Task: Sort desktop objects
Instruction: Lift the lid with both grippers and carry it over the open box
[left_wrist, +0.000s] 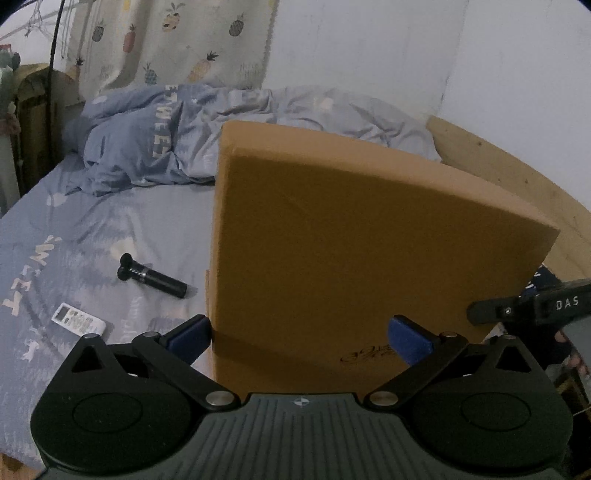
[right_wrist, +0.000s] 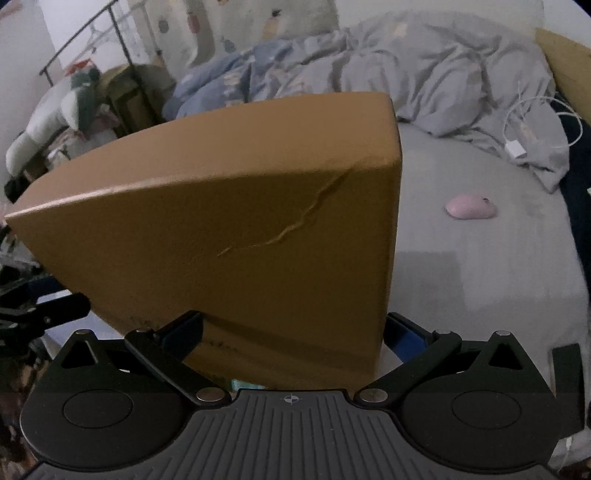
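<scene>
A large brown cardboard box (left_wrist: 351, 240) fills the middle of both views; its face (right_wrist: 240, 240) carries a long crease, and it stands tilted over the bed. My left gripper (left_wrist: 301, 338) is open wide, left pad at the box's left edge, right pad in front of its face. My right gripper (right_wrist: 293, 332) is open wide too, its right pad just outside the box's right edge. On the sheet lie a black cylindrical device (left_wrist: 151, 277), a white remote control (left_wrist: 77, 319) and a pink mouse (right_wrist: 471, 206).
A crumpled blue-grey duvet (left_wrist: 177, 147) is heaped at the head of the bed. A white charger and cable (right_wrist: 524, 136) lie on it at the right. A wooden bed board (left_wrist: 517, 177) runs along the right side. Clutter and a rack (right_wrist: 92, 92) stand to the left.
</scene>
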